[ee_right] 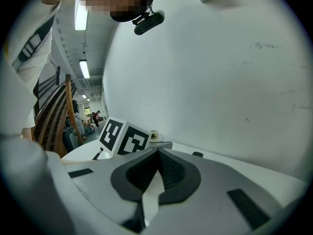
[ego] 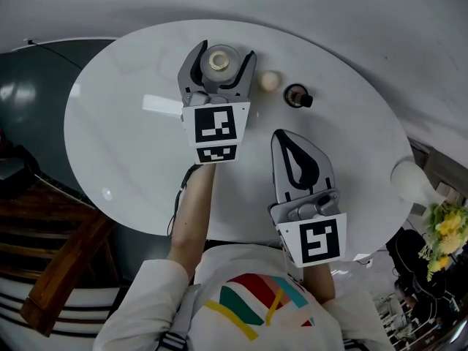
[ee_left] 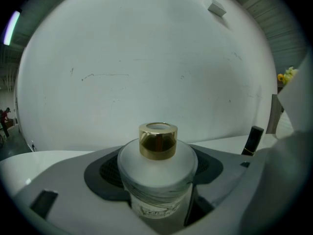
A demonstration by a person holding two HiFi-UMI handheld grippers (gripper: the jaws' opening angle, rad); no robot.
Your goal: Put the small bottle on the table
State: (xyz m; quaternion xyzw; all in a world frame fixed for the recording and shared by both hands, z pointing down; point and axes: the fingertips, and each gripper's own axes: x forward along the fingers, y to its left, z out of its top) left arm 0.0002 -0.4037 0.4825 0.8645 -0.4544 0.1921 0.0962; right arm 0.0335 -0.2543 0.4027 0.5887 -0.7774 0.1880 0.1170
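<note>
White colour-striped shirt (ego: 234, 263), grey left claw (ego: 218, 61), grey right claw (ego: 282, 137)

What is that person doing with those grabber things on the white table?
A person holds a hand-held gripper in each hand over a round white table. The left hand-held gripper is closed on a frosted bottle with a gold neck, at the table's far side. Whether the bottle touches the table is unclear. The right hand-held gripper is shut and empty, nearer the person. A small dark bottle and a pale ball sit just right of the held bottle.
</note>
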